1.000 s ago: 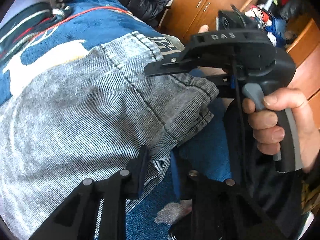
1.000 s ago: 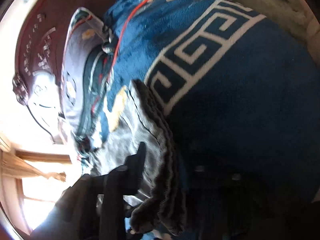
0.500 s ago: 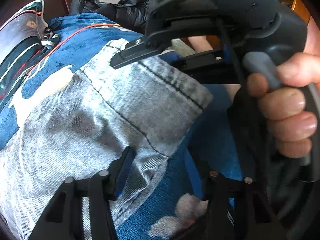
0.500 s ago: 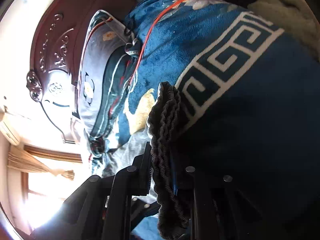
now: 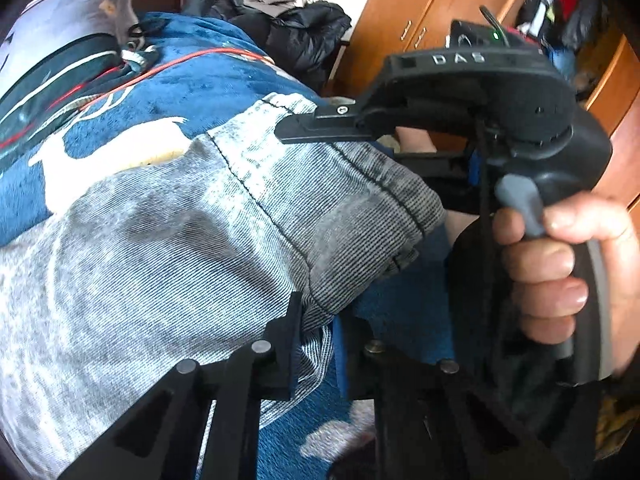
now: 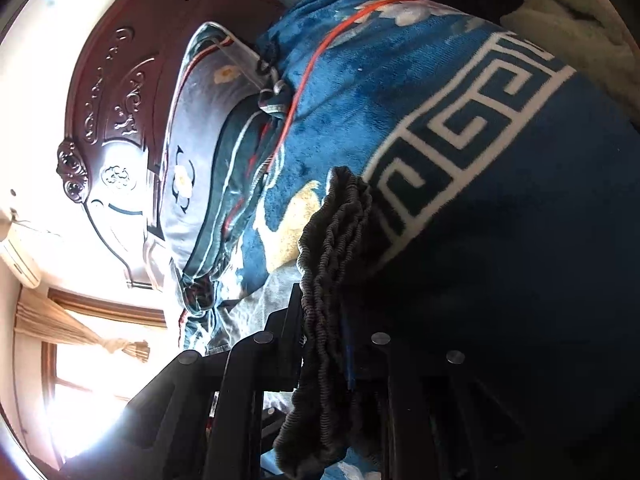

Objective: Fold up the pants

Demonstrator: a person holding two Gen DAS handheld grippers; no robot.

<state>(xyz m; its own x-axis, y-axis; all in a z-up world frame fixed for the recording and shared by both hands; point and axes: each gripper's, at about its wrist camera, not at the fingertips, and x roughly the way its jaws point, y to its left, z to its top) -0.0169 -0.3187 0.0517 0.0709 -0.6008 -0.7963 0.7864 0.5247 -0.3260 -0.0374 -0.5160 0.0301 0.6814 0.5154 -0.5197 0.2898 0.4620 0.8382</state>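
The grey washed-denim pants (image 5: 168, 248) lie spread on a blue patterned blanket (image 5: 180, 92) on a bed. My left gripper (image 5: 320, 344) is shut on the ribbed waistband edge at the near corner. My right gripper (image 6: 324, 344) is shut on the dark ribbed waistband (image 6: 332, 272), which bunches between its fingers. In the left wrist view the right gripper's black body (image 5: 480, 112) is held by a hand (image 5: 568, 264) just right of the pants, with one finger (image 5: 320, 128) lying on the fabric.
Pillows (image 6: 196, 152) and a dark carved headboard (image 6: 112, 104) stand at the bed's head. A pile of dark clothes (image 5: 280, 20) lies at the far edge. Wooden cabinets (image 5: 420, 12) stand beyond. A bright window with a curtain (image 6: 80, 344) is at lower left.
The left gripper was open over the waistband half a second ago and has closed on it. The right gripper has kept its grip and shifted slightly with the fabric.
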